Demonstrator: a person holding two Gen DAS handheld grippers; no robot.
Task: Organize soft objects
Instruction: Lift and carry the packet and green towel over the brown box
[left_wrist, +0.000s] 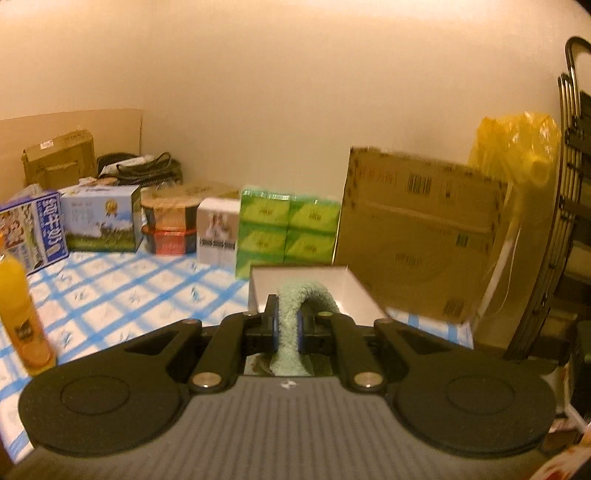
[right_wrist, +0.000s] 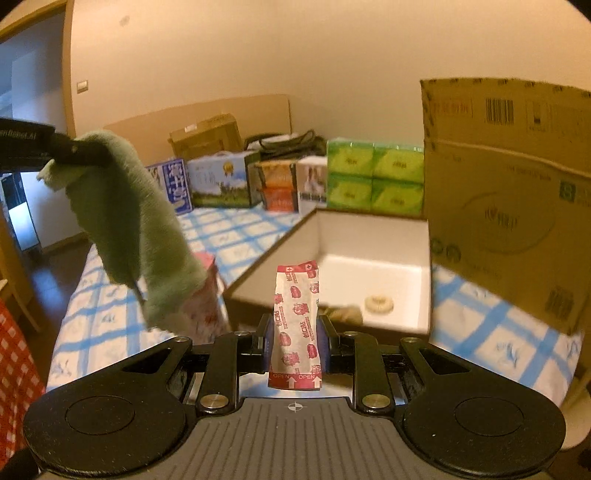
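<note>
Your left gripper (left_wrist: 287, 323) clamps a green cloth (left_wrist: 295, 314) and your right gripper (right_wrist: 294, 341) a red packet (right_wrist: 295, 325), both just short of the white box (right_wrist: 424, 258), which already holds a ring (right_wrist: 379, 304); both items remain undeposited.

Plain cream wall (left_wrist: 277, 92), warm dim lighting. Bed with blue-checked sheet (right_wrist: 236, 225). Dark wood floor (right_wrist: 62, 273) at left; doorway (right_wrist: 26, 92) beyond. Light switch (right_wrist: 82, 86) on wall. Headboard panel (right_wrist: 221, 107) against wall.
</note>
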